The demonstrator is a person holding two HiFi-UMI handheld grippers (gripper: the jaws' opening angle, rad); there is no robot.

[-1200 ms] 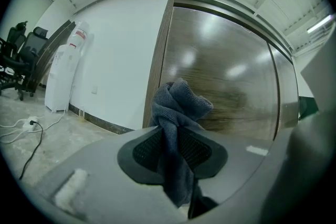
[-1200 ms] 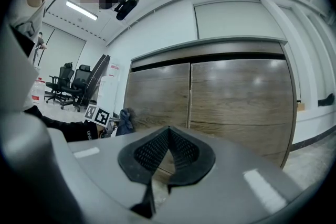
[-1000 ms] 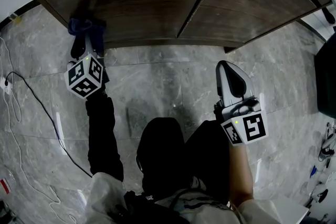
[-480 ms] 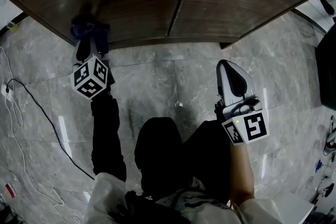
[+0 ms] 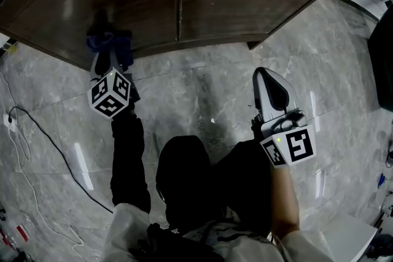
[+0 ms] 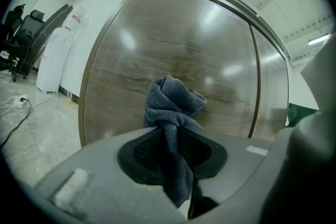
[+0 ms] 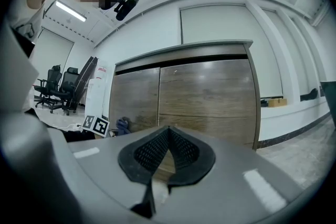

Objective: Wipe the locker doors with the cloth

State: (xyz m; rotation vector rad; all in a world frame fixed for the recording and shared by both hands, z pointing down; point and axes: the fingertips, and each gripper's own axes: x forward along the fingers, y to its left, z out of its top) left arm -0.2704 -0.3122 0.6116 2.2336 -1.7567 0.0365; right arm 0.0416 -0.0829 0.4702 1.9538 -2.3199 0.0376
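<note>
The left tool [image 6: 176, 136] pinched the cloth [image 6: 173, 99] by the locker door [image 6: 157, 44], while the right tool [image 7: 168, 136] was pressed together, empty.

A grey marble floor [image 5: 202, 89] is crossed by a black cable [image 5: 67, 165] at 8 o'clock. Black office chairs [image 6: 21, 34] are seen at 9 o'clock.

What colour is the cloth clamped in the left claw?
It is a dark slate-blue terry cloth; the left gripper view shows it best, against the brown wood-grain locker door.
</note>
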